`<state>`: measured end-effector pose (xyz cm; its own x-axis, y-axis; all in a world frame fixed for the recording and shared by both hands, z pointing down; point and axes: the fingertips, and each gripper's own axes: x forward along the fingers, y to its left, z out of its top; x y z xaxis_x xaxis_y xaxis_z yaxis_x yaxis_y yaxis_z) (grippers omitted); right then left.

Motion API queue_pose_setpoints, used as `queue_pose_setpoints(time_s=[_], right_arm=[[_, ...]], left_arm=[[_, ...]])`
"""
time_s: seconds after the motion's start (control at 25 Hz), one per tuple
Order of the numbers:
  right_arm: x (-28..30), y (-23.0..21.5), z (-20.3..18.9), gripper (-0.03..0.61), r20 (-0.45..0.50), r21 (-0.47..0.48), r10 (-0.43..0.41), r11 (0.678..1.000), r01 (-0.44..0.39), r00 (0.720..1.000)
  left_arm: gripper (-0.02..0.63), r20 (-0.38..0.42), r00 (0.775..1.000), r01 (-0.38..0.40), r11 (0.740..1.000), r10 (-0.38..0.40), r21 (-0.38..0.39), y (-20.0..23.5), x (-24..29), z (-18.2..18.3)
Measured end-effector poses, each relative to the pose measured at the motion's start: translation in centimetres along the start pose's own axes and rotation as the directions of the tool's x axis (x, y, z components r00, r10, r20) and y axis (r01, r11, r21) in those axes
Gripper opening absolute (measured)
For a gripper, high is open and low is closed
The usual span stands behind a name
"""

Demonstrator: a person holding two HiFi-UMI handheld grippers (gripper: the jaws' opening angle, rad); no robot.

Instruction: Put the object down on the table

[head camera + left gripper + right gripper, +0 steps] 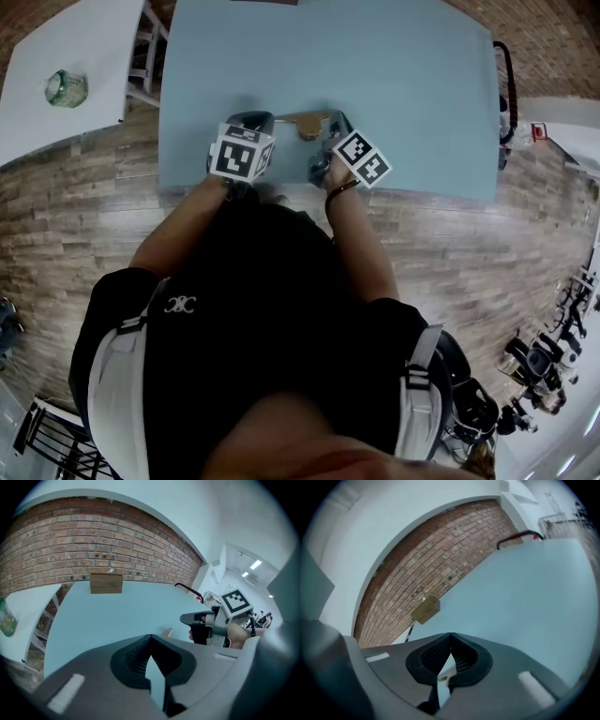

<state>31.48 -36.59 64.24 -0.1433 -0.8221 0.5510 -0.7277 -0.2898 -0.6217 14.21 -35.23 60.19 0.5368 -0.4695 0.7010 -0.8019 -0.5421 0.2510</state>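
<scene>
A small flat brown object (302, 123) lies on the light blue table (394, 84), between the tips of my two grippers. In the left gripper view only its tan tip (167, 632) peeks past the jaw edge. My left gripper (255, 120) (150, 637) sits just left of it, jaws shut tip to tip with nothing between them. My right gripper (336, 122) (450, 645) is at the object's right end, jaws also shut; its own view does not show the object. In the left gripper view the right gripper (192, 625) appears from the side, close by.
A wooden box (106, 583) (425, 610) stands at the table's far edge by the brick wall. A white table (56, 56) at the left carries a green-and-white item (66, 87). A black chair back (506, 84) stands at the table's right side.
</scene>
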Motion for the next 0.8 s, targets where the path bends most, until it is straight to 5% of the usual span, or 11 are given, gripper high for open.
queue_pose_setpoints(time_s=[0.16, 0.32, 0.8], right_arm=[[-2.5, 4.4, 2.8, 0.014, 0.107, -0.303, 0.076, 0.952, -0.041, 0.991], [-5.1, 7.2, 5.1, 0.014, 0.194, -0.47, 0.122, 0.882, -0.017, 0.973], [-11.5, 8.7, 8.5, 0.011, 0.336, -0.582, 0.185, 0.812, 0.049, 0.923]], left_arm=[[0.0, 0.033, 0.999, 0.0, 1.0, -0.001, 0.027, -0.5, 0.0, 1.2], [0.0, 0.069, 0.998, 0.003, 0.998, -0.007, 0.065, -1.5, -0.1, 2.6], [0.0, 0.209, 0.977, 0.027, 0.997, -0.043, 0.079, -3.6, -1.1, 6.0]])
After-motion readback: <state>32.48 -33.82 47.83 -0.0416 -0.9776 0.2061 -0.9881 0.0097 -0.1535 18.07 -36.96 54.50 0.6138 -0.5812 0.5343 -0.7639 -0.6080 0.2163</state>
